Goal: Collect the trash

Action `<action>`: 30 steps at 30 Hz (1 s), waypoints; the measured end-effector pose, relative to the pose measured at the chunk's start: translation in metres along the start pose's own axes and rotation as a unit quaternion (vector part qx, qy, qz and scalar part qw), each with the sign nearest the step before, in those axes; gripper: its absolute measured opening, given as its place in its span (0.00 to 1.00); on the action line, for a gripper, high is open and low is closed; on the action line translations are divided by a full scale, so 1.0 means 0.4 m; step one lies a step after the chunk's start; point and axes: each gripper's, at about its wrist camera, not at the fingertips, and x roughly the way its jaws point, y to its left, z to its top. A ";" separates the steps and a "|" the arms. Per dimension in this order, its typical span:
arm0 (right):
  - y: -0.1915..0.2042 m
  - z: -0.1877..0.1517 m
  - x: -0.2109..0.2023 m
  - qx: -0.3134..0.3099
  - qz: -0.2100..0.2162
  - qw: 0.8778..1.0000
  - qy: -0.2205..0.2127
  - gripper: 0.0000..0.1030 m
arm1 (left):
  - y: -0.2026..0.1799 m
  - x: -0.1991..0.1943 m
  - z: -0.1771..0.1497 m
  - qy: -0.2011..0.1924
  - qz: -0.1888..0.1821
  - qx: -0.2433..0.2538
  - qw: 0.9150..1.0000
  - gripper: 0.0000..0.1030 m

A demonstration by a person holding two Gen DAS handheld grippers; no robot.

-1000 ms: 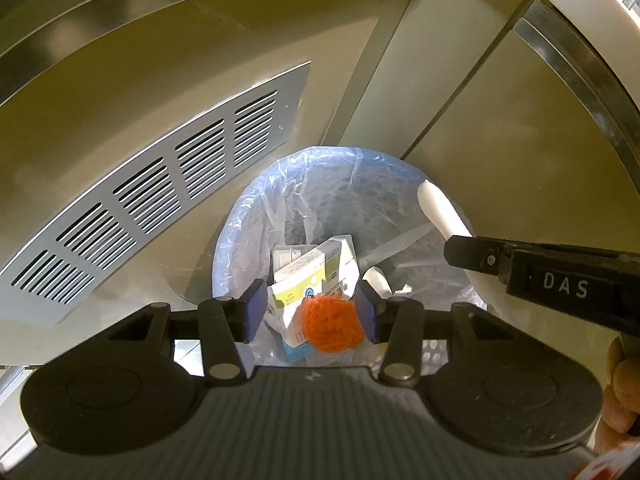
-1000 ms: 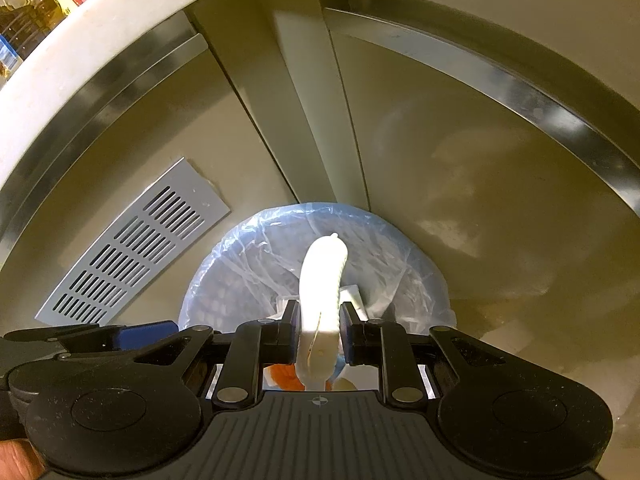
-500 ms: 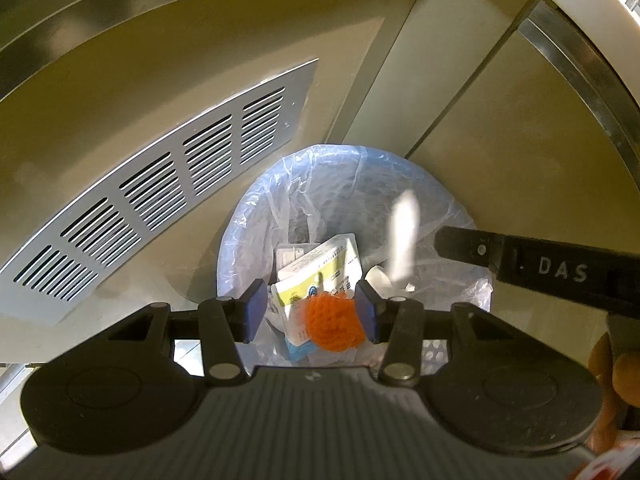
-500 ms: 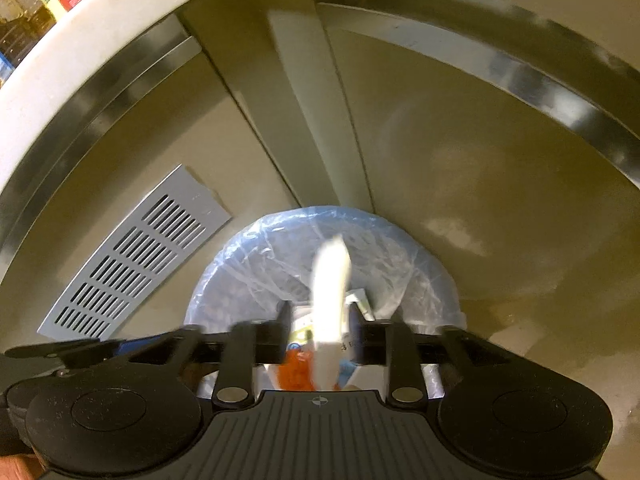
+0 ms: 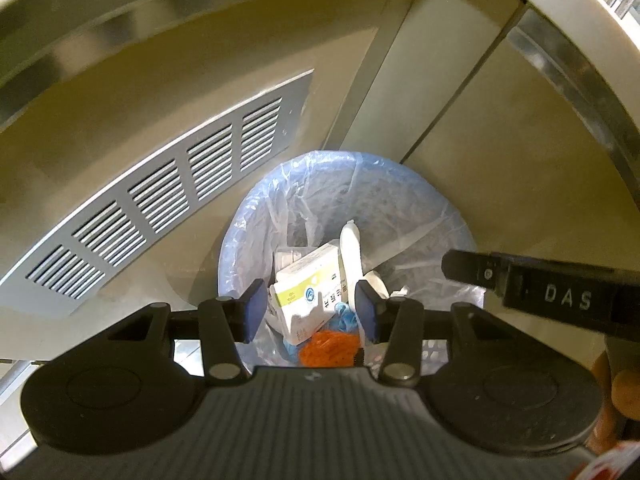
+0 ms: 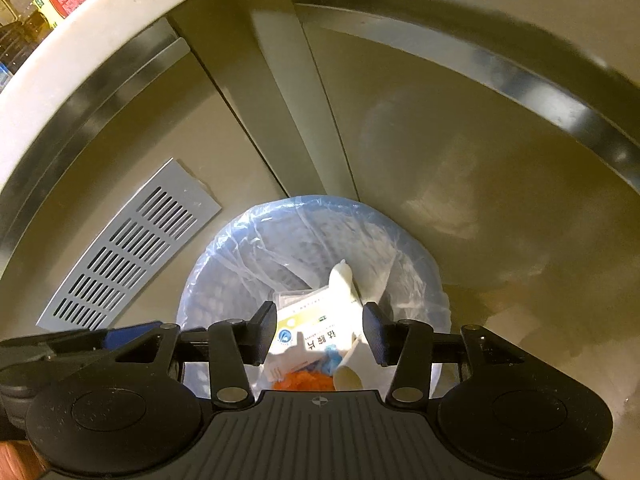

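Inside the round bin lined with pale blue plastic (image 5: 400, 200), a white-and-yellow printed carton (image 5: 308, 288) hides much of an orange mesh ball (image 5: 328, 350). Above the bin, the left gripper (image 5: 310, 310) and the right gripper (image 6: 320, 334) hang with jaws released, holding nothing. A white tapered tube (image 6: 340, 280) lies in the bin, against the carton.

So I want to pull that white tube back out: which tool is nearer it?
Hard to call. Both open tools, left and right, hover above the bin where the white tube lies.
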 end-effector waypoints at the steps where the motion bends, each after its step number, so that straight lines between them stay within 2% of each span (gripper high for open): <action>1: 0.001 -0.003 -0.008 -0.001 0.000 1.000 -0.001 0.47 | -0.001 -0.006 0.001 -0.003 0.001 0.001 1.000 0.43; 5: 0.003 -0.014 -0.047 -0.005 0.004 1.000 -0.009 0.47 | -0.007 -0.039 0.000 -0.018 0.004 0.002 1.000 0.45; 9: 0.007 -0.027 -0.090 -0.012 0.008 1.000 -0.013 0.48 | -0.018 -0.082 -0.005 -0.039 0.013 0.010 0.999 0.54; 14: 0.020 -0.043 -0.157 -0.031 0.020 0.999 -0.025 0.60 | -0.027 -0.149 -0.016 -0.062 0.028 -0.001 0.998 0.69; 21: 0.022 -0.068 -0.243 -0.068 0.038 0.996 -0.045 0.68 | -0.028 -0.251 -0.047 -0.110 0.026 -0.038 0.993 0.89; 25: 0.012 -0.082 -0.286 -0.076 0.031 0.995 -0.064 0.69 | -0.040 -0.302 -0.069 -0.132 0.035 -0.042 0.990 0.92; 30: 0.013 -0.113 -0.350 -0.054 0.006 0.994 -0.097 0.70 | -0.049 -0.360 -0.078 -0.146 0.034 -0.022 0.988 0.92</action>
